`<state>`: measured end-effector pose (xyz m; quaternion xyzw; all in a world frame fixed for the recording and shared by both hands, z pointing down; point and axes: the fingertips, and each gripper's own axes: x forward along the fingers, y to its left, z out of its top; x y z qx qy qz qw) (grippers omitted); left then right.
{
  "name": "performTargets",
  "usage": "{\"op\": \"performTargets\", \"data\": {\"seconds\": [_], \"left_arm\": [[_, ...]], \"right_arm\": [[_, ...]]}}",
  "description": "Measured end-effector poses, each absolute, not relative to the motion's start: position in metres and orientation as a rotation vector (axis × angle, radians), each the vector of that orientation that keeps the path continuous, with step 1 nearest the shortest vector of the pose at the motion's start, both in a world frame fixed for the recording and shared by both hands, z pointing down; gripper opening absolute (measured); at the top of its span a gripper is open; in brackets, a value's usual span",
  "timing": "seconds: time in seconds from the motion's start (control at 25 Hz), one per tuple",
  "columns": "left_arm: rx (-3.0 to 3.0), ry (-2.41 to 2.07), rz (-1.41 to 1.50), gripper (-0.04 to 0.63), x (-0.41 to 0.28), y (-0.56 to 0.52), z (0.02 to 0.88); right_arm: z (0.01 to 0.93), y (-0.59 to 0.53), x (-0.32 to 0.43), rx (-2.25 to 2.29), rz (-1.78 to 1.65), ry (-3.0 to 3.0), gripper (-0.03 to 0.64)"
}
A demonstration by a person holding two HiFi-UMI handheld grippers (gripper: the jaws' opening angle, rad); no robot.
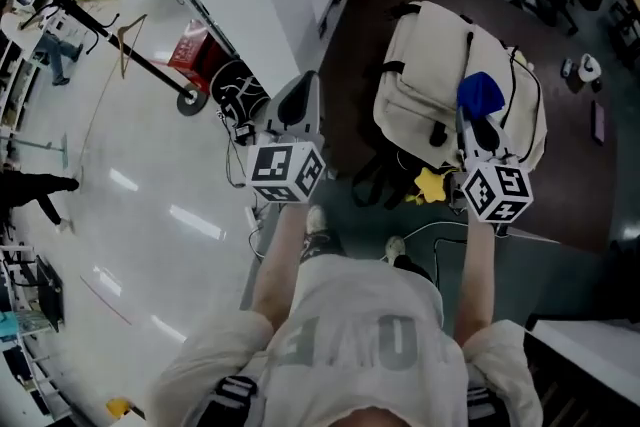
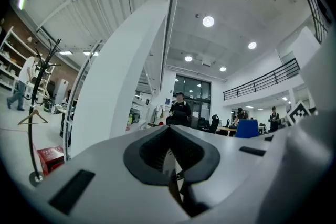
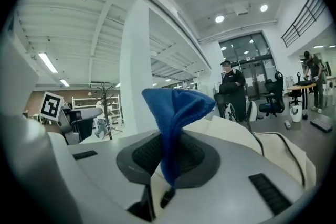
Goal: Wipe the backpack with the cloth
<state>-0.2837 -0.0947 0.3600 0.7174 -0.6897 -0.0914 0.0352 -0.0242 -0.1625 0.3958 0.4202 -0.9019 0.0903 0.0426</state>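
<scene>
Presently my right claw (image 3: 168, 157) pinches the blue cloth (image 3: 176, 113) over the backpack's (image 1: 425, 65) right side. My left claw (image 2: 170, 152), pressed together and empty, hangs left of it.

ceiling lights (image 2: 208, 21) are glaring overhead. the floor (image 1: 150, 205) is reflecting pale streaks. gripper views are warping and darkening at edges.

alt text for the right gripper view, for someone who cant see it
The right gripper is shut on a blue cloth that sticks up between its jaws. A cream backpack lies behind it, and a person stands farther off.
</scene>
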Motion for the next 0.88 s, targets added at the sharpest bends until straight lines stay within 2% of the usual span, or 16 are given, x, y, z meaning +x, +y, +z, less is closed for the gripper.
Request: {"op": "performTargets", "data": {"seconds": [0.2,0.48,0.88], "left_arm": [[2.283,-1.994,-0.249,0.002,-0.337,-0.117,0.363],[2.305,-1.947,-0.210,0.002,-0.369,-0.145,0.371],[2.409,-1.639,-0.186,0.002,-0.391,-0.236,0.418]], "right_arm": [[0.378,-0.161,-0.109,1.389,0.317,-2.789,0.044],[0.377,-0.187,-0.215,1.441,0.251,-2.792,0.044],[0.453,-0.278,-0.254,1.832,0.331,-2.425,0.044]]}}
